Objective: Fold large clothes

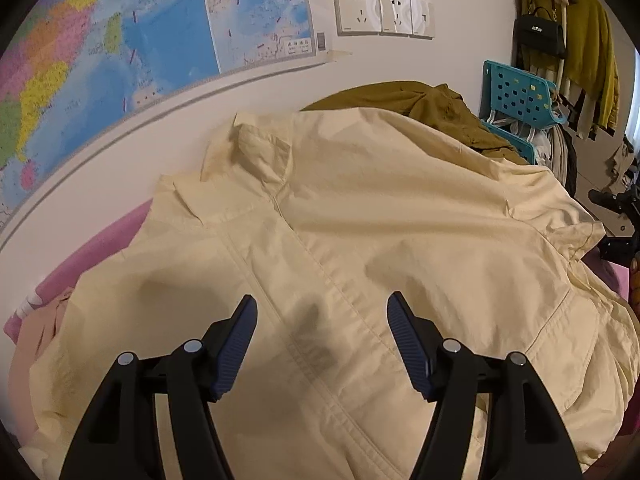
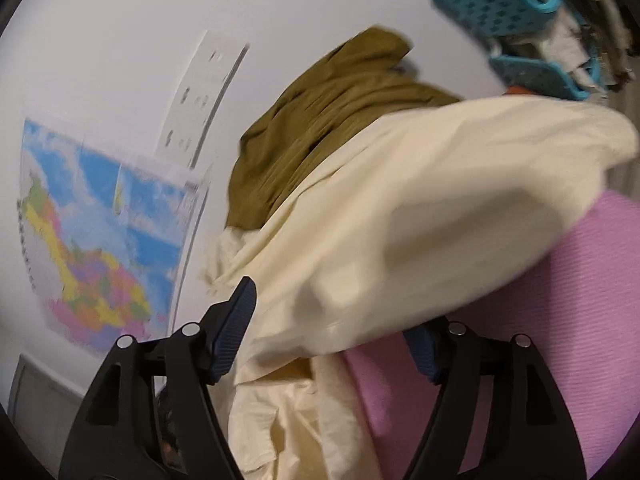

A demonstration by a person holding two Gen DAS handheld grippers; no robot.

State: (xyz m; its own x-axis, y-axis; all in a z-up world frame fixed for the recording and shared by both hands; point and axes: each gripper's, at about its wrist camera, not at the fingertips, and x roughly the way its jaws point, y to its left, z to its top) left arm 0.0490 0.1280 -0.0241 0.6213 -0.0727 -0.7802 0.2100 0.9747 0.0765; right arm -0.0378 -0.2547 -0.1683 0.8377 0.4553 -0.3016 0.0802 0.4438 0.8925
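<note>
looking along your left gripper (image 1: 322, 320), you see its two black fingers with ribbed dark-blue pads (image 1: 236, 344) spread wide and bare, hovering over the pale yellow jacket (image 1: 360, 220) without pinching it. that jacket is thin, matte woven cloth, lightly creased, lying front-up on the pink bedcover (image 1: 120, 228) with a stitched placket running between your fingers and a folded collar (image 1: 248, 148) toward the wall. beyond it sits a crumpled olive garment (image 1: 420, 100), then teal perforated plastic baskets (image 1: 516, 92), and a glossy map (image 1: 120, 60) beside white wall sockets (image 1: 380, 10). your right gripper (image 2: 332, 324) is likewise spread apart; a rounded, puffed fold of the same yellow jacket (image 2: 420, 220) lies between its fingers and covers most of the right pad, but motion blur keeps you from telling whether the cloth touches the pads. ribbed pink bedcover (image 2: 560, 300) shows under that fold, with the olive garment (image 2: 328, 120) heaped behind it against the wall.
</note>
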